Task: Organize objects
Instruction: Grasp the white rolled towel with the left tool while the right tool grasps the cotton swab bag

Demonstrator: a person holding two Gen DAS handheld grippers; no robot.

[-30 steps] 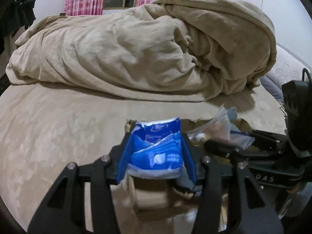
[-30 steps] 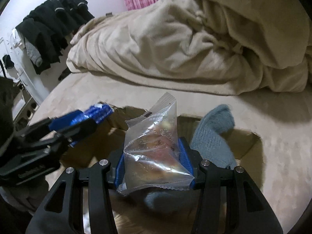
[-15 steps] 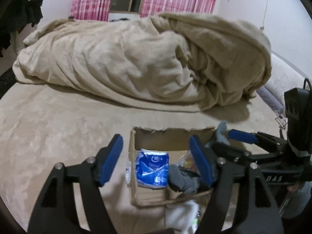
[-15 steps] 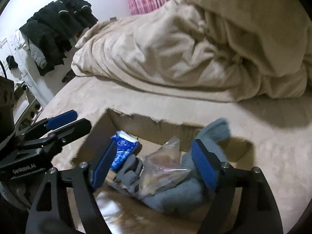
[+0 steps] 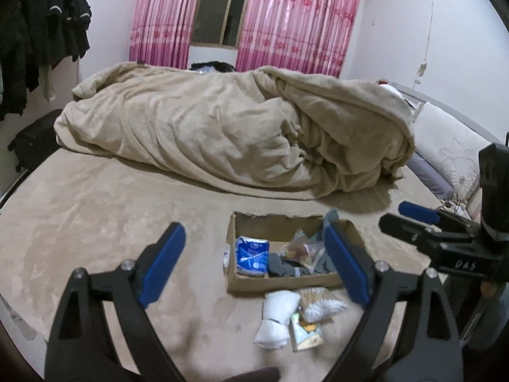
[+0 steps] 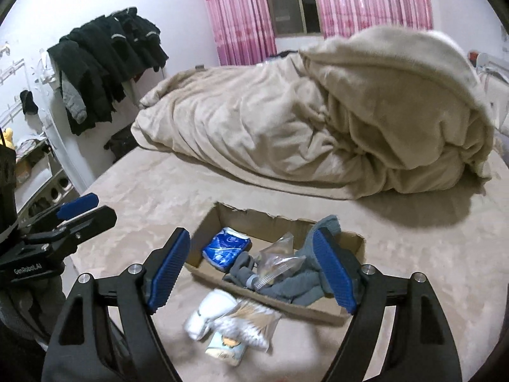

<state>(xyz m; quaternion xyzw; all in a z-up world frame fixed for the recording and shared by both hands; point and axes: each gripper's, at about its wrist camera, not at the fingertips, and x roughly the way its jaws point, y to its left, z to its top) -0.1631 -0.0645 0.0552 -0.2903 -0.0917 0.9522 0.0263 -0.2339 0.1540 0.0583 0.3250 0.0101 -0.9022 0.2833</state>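
Your left gripper (image 5: 254,267) and right gripper (image 6: 251,267) hang spread and empty above the cardboard box (image 6: 270,299), which collects blue packet (image 6: 226,248), clear bag (image 6: 280,262) and grey sock (image 6: 302,286). White sock (image 6: 208,315) and cotton swabs (image 6: 251,321) lie just near of it, unsorted.

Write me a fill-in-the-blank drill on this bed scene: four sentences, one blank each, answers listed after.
1. The blue tissue pack lies inside the ____ box.
2. The white rolled socks lie ____ the box, on the bed sheet.
3. Both the left gripper and the right gripper are ____ and hold nothing.
4. The curtains behind the bed are ____.

Answers: cardboard; outside; open; pink
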